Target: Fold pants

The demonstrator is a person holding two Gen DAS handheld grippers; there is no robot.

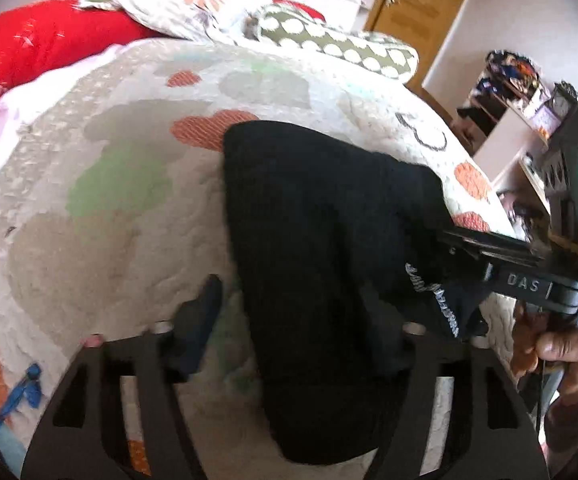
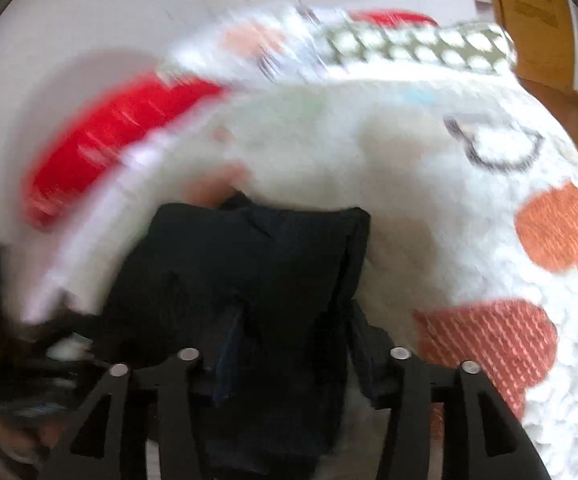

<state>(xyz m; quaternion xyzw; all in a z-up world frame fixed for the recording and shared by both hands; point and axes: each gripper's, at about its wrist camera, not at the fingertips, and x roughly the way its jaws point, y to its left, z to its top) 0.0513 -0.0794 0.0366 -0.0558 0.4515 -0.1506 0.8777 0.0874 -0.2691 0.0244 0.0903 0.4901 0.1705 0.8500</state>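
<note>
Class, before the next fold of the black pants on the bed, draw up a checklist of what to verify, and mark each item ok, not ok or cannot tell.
1. Black fabric pants lie on the white patterned quilt, not hanging off: ok.
2. Pants already folded into a compact bundle: ok.
3. Left claw has cloth between its fingers; firm grip: cannot tell.
4. Right claw has cloth between its fingers; firm grip: cannot tell, the right wrist view is blurred.
5. Quilt beyond the pants free for laying the fold: ok.
6. Red pillow well apart from the pants: ok.
</note>
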